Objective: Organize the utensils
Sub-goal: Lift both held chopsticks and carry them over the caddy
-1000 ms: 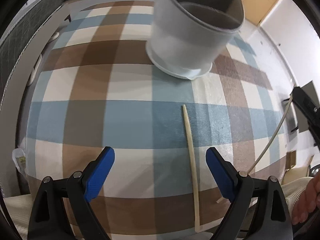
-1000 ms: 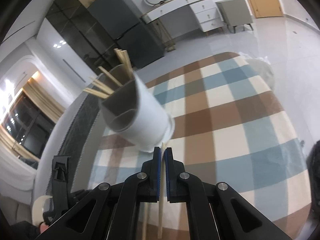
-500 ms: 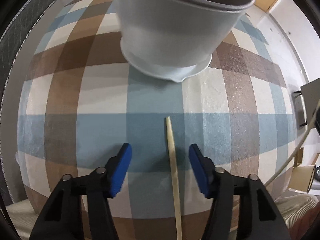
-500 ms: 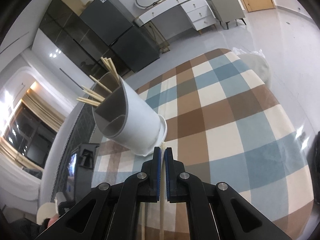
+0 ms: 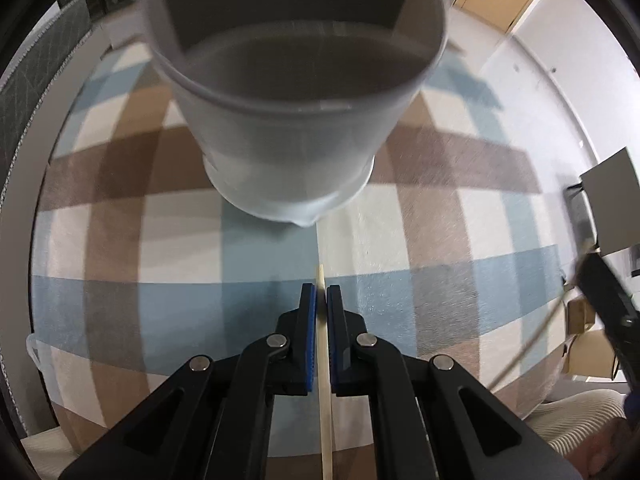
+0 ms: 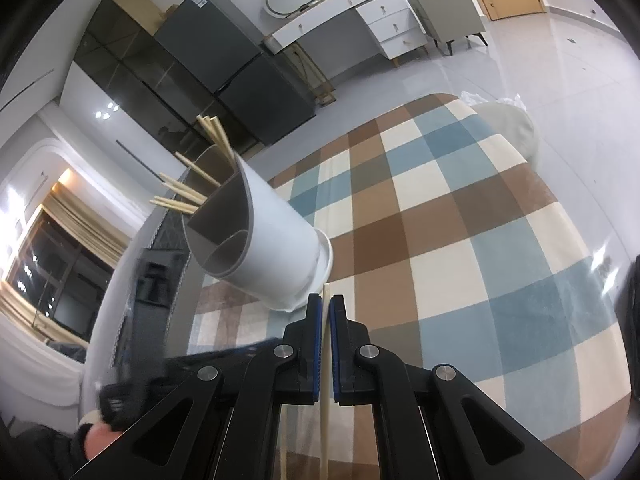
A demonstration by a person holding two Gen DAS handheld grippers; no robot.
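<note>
Gripping one chopstick (image 5: 325, 380) each (image 6: 325, 400), both fingers (image 5: 321, 296) (image 6: 325, 304) are closed; no writing legible.

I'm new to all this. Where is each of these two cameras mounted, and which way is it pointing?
Left wrist view: sits on the left gripper, looking steeply down along its fingers at a chopstick clamped between them, the white holder and checked cloth; a hand shows bottom right.
Right wrist view: sits on the right gripper, slanting down over table and room; it grips another chopstick; a hand shows bottom left.
Shared: the holder and cloth.
</note>
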